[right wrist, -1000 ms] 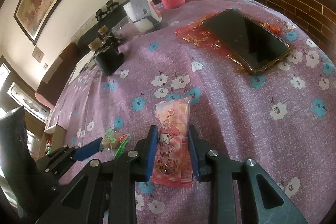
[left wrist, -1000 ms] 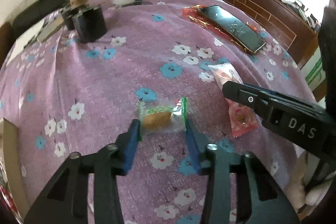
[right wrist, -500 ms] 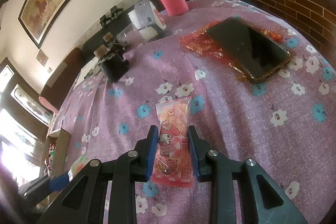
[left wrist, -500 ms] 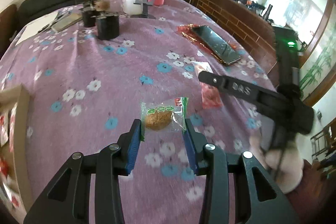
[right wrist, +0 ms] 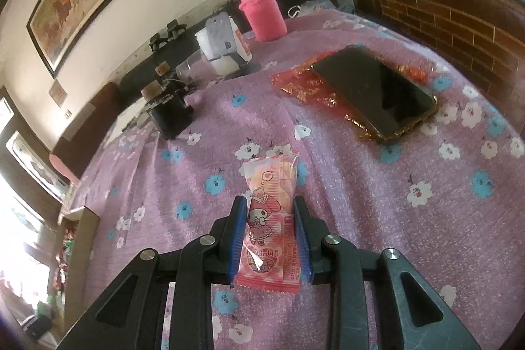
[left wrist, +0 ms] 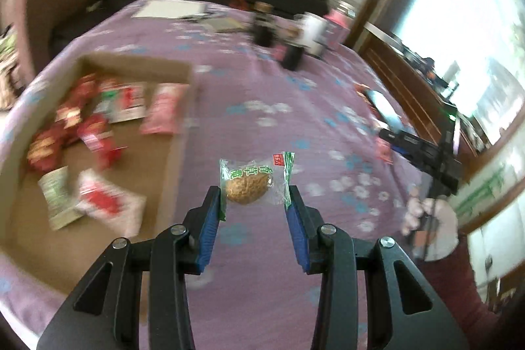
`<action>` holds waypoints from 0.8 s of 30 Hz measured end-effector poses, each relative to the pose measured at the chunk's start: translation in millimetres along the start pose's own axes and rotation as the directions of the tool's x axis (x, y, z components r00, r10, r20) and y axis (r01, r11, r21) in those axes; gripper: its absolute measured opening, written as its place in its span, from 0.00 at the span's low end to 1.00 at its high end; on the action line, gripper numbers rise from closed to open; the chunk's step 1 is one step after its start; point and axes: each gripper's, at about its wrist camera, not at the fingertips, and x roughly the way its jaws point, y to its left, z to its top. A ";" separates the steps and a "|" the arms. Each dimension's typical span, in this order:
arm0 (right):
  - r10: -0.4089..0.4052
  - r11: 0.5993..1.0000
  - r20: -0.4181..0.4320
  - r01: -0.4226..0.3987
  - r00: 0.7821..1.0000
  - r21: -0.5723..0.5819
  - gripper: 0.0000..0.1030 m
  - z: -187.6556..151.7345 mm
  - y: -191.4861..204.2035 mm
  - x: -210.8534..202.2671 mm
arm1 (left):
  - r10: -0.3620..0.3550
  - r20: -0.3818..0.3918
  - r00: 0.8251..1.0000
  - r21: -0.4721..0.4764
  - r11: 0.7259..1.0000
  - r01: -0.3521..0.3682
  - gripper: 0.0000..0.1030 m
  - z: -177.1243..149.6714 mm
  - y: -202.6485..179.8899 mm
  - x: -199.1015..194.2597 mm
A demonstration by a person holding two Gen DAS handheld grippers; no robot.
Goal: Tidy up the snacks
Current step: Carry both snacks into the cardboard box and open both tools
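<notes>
My left gripper (left wrist: 255,197) is shut on a clear green-edged packet with a brown cookie (left wrist: 252,184) and holds it in the air above the purple flowered cloth, just right of a cardboard box (left wrist: 178,150) that holds several red, pink and white snack packets (left wrist: 98,133). My right gripper (right wrist: 269,212) is shut on a pink cartoon snack packet (right wrist: 270,218) and holds it low over the cloth. The right gripper also shows in the left wrist view (left wrist: 416,146), far right. The box's edge shows in the right wrist view (right wrist: 83,238), far left.
A phone (right wrist: 374,91) lies on a red foil wrapper (right wrist: 305,81) at the right. A pink bottle (right wrist: 261,10), a white cup with a phone stand (right wrist: 223,45) and black holders (right wrist: 170,112) stand at the back. A wooden headboard (right wrist: 459,18) borders the right side.
My left gripper has swung left and up with the cookie packet, and the cardboard box has come into view. My right gripper has lifted the pink packet slightly and stays over the same spot.
</notes>
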 end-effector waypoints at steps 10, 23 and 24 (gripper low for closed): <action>0.095 0.979 -0.019 -0.097 0.995 -0.181 0.28 -11.9 93.1 -45.0 | 0.078 0.031 0.996 -0.167 0.983 -0.072 0.36 -13.1 82.1 -25.1; 0.272 0.855 -0.258 -0.356 0.927 -0.377 0.28 -73.3 262.0 -28.6 | 0.158 -0.052 0.986 -0.129 0.978 -0.163 0.37 -19.7 97.5 -7.7; 0.271 0.843 -0.273 -0.364 0.923 -0.396 0.28 -79.4 273.4 -26.4 | 0.158 -0.060 0.986 -0.125 0.978 -0.164 0.37 -20.2 99.2 -5.5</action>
